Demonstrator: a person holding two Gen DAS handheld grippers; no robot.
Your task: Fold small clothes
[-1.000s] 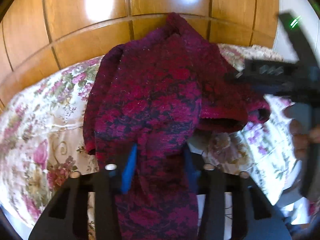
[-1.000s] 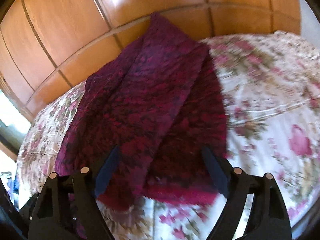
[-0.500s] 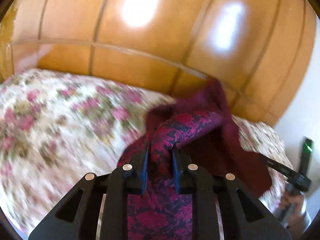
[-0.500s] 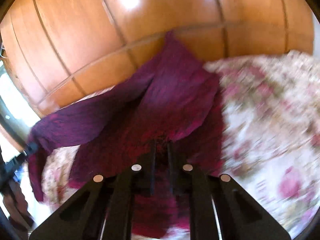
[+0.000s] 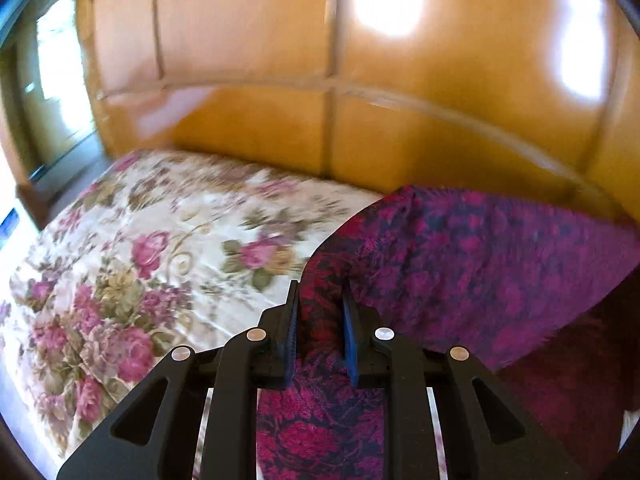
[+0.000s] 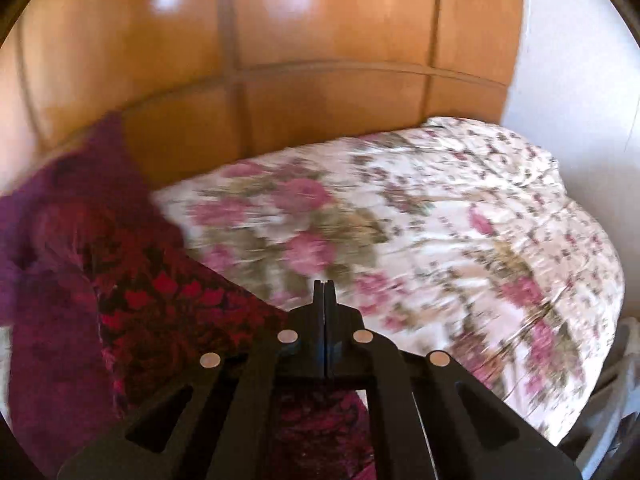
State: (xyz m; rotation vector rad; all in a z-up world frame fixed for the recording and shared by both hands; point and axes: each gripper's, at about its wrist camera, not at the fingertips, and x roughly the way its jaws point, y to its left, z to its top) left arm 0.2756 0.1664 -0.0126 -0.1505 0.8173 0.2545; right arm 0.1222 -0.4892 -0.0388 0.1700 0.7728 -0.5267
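Left gripper clamped on a bunched fold of the dark red sweater, cloth squeezed between the blue pads. Right gripper pinched flat, a corner of the same knit seemingly caught between the fingers, rest trailing off left. Big change from a second ago: back then spread flat mid-bed, now lifted and pulled out between both grips. Looks like a shake-out before laying it down for folding. Both tools tilted forward, aimed along the bed toward the wooden headboard at the far edge.
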